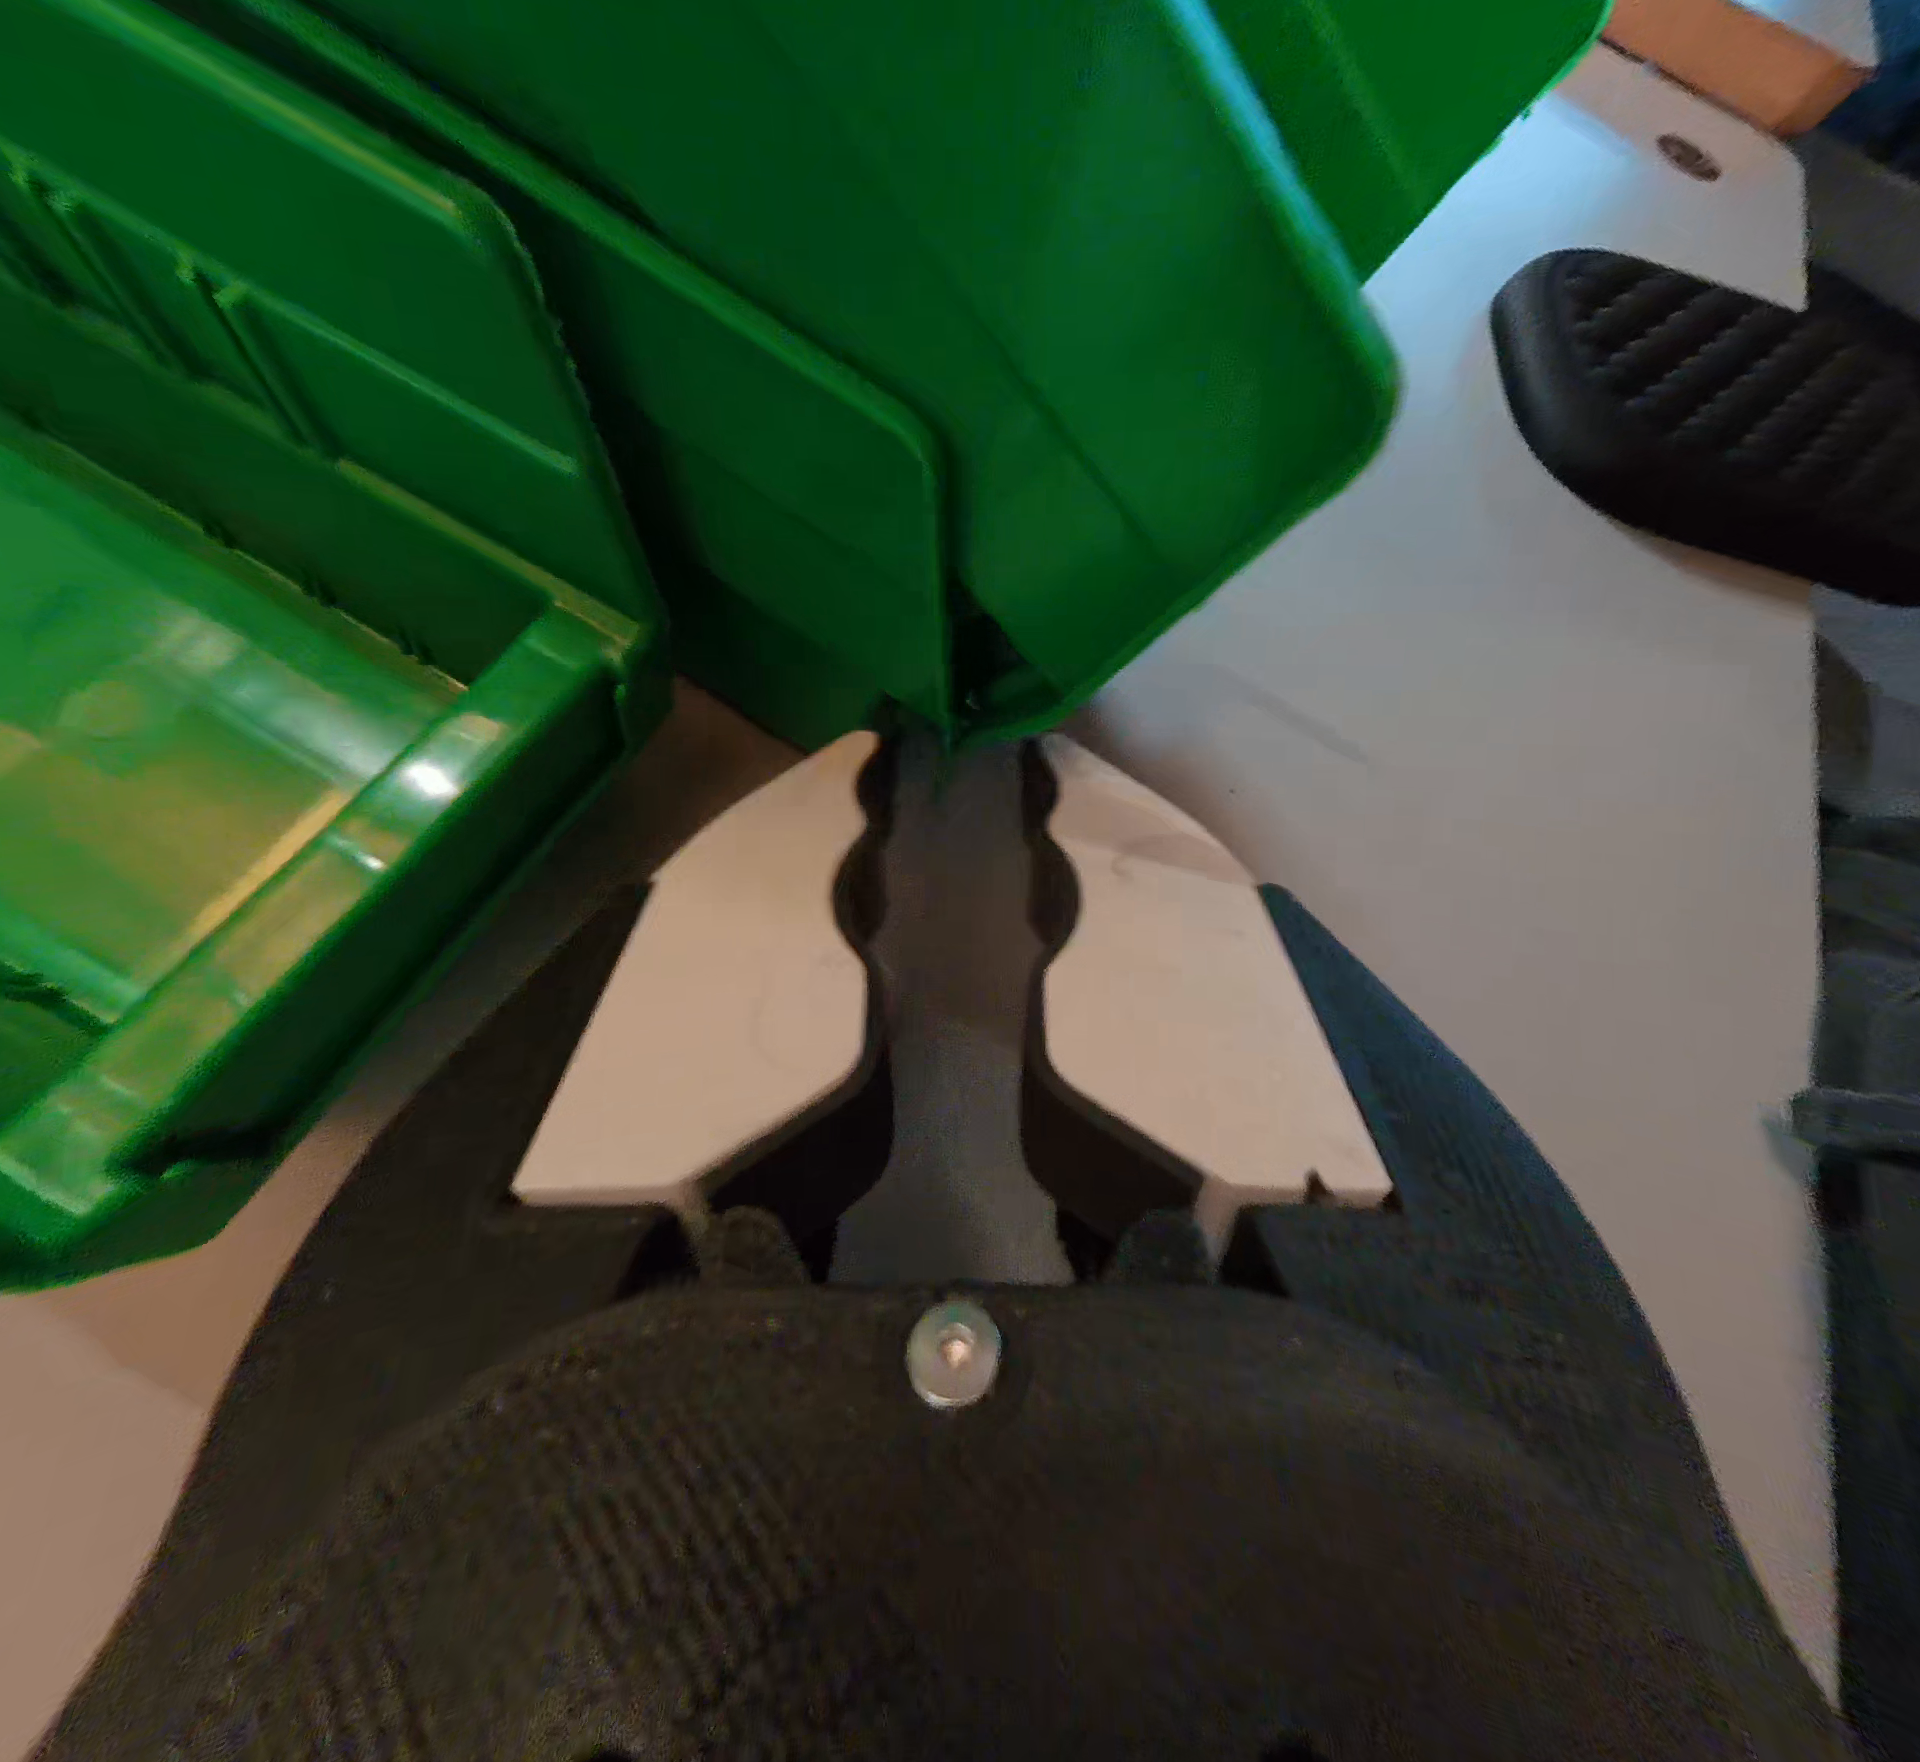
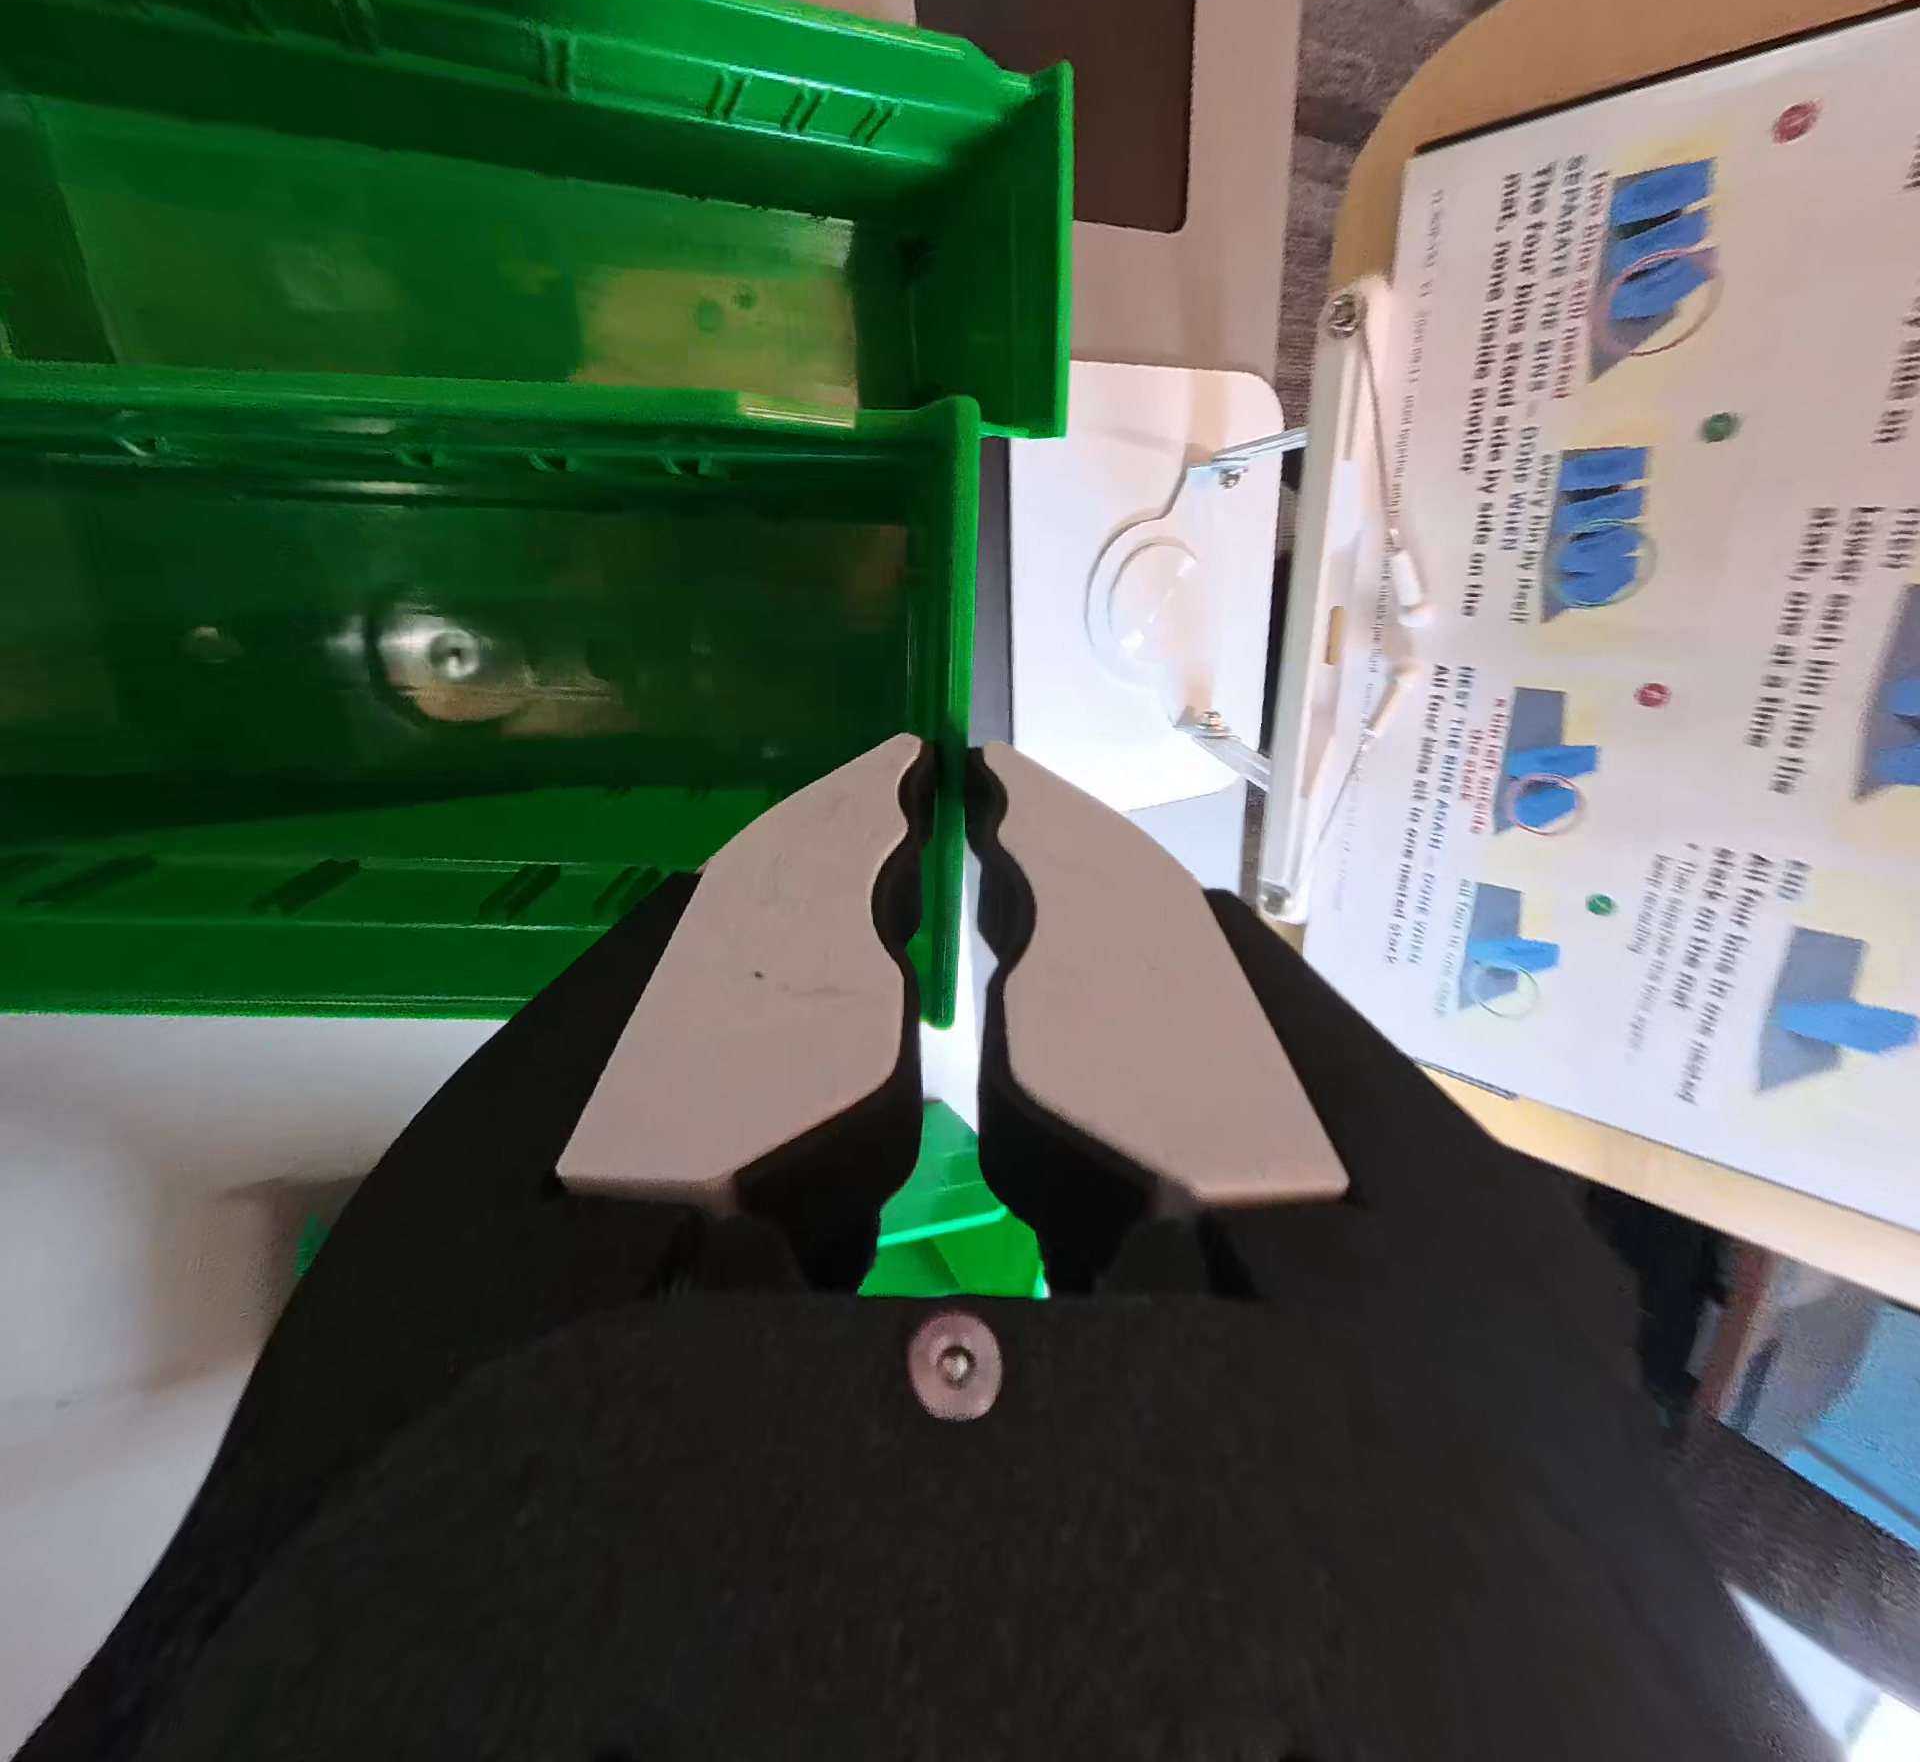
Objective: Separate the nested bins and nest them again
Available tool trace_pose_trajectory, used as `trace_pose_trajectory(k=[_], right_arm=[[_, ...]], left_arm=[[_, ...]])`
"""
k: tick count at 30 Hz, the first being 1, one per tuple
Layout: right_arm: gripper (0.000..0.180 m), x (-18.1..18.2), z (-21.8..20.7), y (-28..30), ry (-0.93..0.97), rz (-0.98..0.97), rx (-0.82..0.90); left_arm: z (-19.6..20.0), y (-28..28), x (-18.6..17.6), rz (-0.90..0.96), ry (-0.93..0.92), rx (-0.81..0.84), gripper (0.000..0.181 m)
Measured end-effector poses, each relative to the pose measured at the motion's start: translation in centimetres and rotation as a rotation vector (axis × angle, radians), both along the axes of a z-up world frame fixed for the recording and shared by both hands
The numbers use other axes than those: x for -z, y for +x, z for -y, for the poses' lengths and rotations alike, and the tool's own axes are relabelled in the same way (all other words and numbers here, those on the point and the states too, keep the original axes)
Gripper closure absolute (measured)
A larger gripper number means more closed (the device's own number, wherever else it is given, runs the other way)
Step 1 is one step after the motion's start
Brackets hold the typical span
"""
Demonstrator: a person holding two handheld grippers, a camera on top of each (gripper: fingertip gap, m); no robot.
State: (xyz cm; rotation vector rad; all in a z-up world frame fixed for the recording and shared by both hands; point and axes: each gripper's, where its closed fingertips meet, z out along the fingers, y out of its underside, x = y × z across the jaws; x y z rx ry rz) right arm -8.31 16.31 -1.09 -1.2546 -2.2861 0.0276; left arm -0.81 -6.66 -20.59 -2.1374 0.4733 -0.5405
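Several green plastic bins fill both views. In the left wrist view a large green bin (image 1: pixel 935 206) is tilted with its underside toward me. Its lower rim runs in between the fingertips of my left gripper (image 1: pixel 956 751), which looks closed on it. More green bins (image 1: pixel 260 777) lie beside it at left, one with its open inside showing. In the right wrist view my right gripper (image 2: pixel 948 756) is shut on the thin end wall of a green bin (image 2: pixel 468 632). A second green bin (image 2: pixel 520 278) sits right behind that one. Another bit of green plastic (image 2: pixel 935 1224) shows low between the fingers.
The bins are over a white table (image 1: pixel 1455 777). A black chair armrest (image 1: pixel 1704 424), a person's leg and a cardboard box (image 1: pixel 1725 50) are at the right. An instruction sheet (image 2: pixel 1662 621) on a wooden board and a white fixture with a clear dome (image 2: pixel 1153 611) stand to the right. The tips of one gripper are about 30 cm away from the tips of the other.
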Motion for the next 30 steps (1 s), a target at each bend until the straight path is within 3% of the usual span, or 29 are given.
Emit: trace_pose_trajectory(k=[2, 4, 7, 10, 13, 16, 27, 30], right_arm=[[0.174, -0.7, 0.3, 0.3, 0.048, -0.027, 0.000], [0.174, -1.2, 0.6, 0.6, 0.069, -0.053, 0.008], [0.174, -2.2, 1.3, 0.9, 0.099, -0.092, 0.008], [0.174, -3.2, 2.1, 1.1, 0.133, -0.124, 0.009], [0.173, -4.2, 2.1, 1.1, 0.207, -0.174, 0.028], [0.172, -4.9, 1.5, 1.4, 0.254, -0.242, 0.065], [0.168, -3.2, -2.5, 5.0, 0.235, -0.349, 0.255], [0.168, -2.0, -2.9, 5.6, 0.225, -0.361, 0.285]], left_arm=[[0.0, -0.7, -0.6, -0.081, 0.075, -0.033, 0.139], [-0.1, -1.4, -2.2, -0.179, 0.220, -0.086, 0.135], [0.2, -1.1, -5.9, -0.239, 0.448, -0.126, 0.138], [-0.1, -0.5, -8.3, -0.245, 0.558, -0.156, 0.149], [-0.8, -0.5, -8.5, -0.322, 0.568, -0.183, 0.155], [-0.6, -1.2, -9.8, -0.445, 0.695, -0.239, 0.163], [-0.3, -3.5, -17.7, -0.384, 0.881, -0.341, 0.177], [-0.8, -5.1, -19.2, -0.363, 0.860, -0.405, 0.178]])
